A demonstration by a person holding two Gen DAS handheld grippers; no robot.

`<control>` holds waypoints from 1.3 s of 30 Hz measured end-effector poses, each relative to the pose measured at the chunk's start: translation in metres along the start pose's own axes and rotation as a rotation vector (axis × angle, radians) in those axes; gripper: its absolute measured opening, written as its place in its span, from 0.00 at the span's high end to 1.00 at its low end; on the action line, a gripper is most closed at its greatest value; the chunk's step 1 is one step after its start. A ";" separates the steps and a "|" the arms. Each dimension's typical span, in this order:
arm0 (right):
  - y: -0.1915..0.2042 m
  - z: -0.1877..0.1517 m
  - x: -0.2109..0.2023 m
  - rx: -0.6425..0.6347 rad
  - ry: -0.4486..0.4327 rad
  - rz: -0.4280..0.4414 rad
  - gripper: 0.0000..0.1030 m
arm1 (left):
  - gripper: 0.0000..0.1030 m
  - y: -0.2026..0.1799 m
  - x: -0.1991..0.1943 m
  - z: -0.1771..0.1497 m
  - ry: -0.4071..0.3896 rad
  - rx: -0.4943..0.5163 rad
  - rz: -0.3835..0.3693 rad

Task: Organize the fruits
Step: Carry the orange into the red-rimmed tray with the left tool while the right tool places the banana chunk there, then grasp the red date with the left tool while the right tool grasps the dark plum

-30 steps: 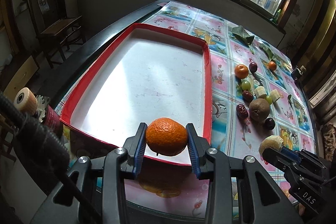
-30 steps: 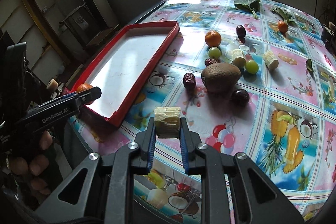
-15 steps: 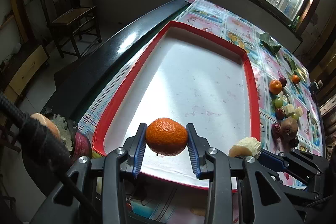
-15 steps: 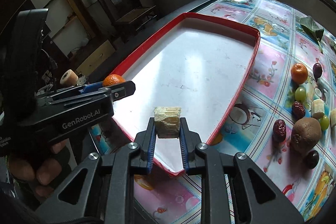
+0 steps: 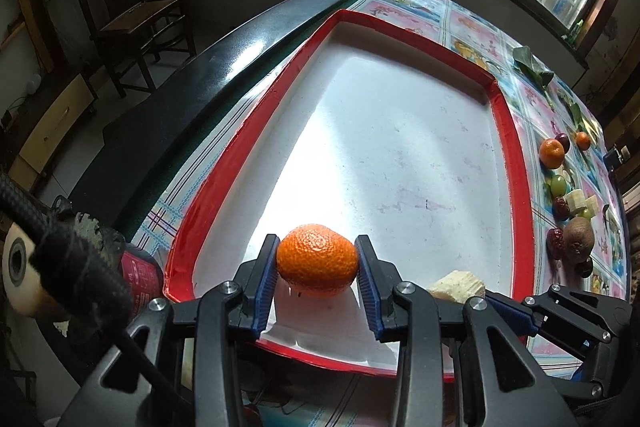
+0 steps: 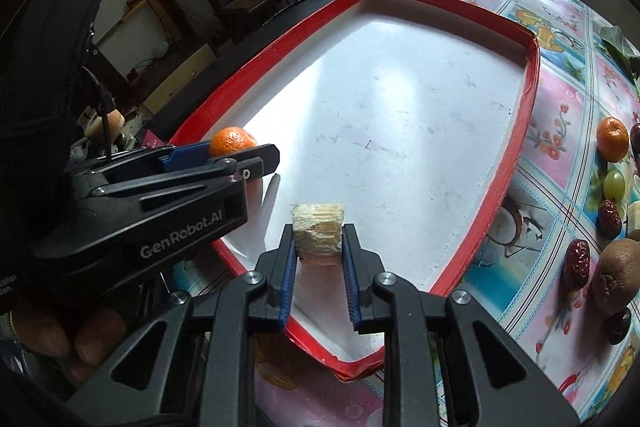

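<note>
While both claws hang over the near end of the red tray (image 5: 520, 187), the left gripper (image 5: 317, 263) clamps a tangerine (image 5: 317, 259) and the right gripper (image 6: 319, 247) pinches a pale fruit chunk (image 6: 319, 233) beside it.

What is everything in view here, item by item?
tray: one, red rim, white floor, on the table, nothing resting in it
held tangerine: one, orange, over the tray's near end
banana chunk: one, pale, over the tray's near end
loose tangerines: two, orange, on the tablecloth right of the tray
kiwi: one, brown, same cluster
dates: two, dark red, same cluster
green grape: one clear, same cluster
leaves: green, far end
chair: one, dark wood, beyond the table
left gripper: black, clamps the held tangerine
right gripper: black, clamps the banana chunk
hand: holds the left gripper
</note>
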State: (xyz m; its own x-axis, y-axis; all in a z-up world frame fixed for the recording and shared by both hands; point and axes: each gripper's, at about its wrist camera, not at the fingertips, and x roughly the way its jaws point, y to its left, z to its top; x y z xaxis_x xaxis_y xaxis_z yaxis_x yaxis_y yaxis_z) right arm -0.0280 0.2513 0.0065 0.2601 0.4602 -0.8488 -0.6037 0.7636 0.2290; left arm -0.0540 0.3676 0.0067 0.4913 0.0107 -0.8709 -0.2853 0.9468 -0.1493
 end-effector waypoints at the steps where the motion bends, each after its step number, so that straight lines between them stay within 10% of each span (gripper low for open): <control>1: 0.000 0.000 -0.001 0.001 0.003 0.001 0.76 | 0.62 0.002 -0.002 0.000 -0.003 -0.008 -0.007; 7: -0.004 -0.006 -0.011 0.012 -0.018 0.016 0.50 | 0.56 0.003 -0.024 0.004 -0.054 -0.023 -0.007; 39: -0.158 -0.124 -0.130 0.430 -0.202 -0.116 0.50 | 0.50 -0.143 -0.040 -0.036 0.004 0.218 -0.159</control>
State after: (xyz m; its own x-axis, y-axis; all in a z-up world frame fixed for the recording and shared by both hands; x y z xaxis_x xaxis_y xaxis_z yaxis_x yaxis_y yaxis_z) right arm -0.0597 0.0146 0.0218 0.4740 0.4076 -0.7805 -0.2075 0.9132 0.3508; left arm -0.0629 0.2204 0.0458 0.5120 -0.1449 -0.8467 -0.0202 0.9834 -0.1804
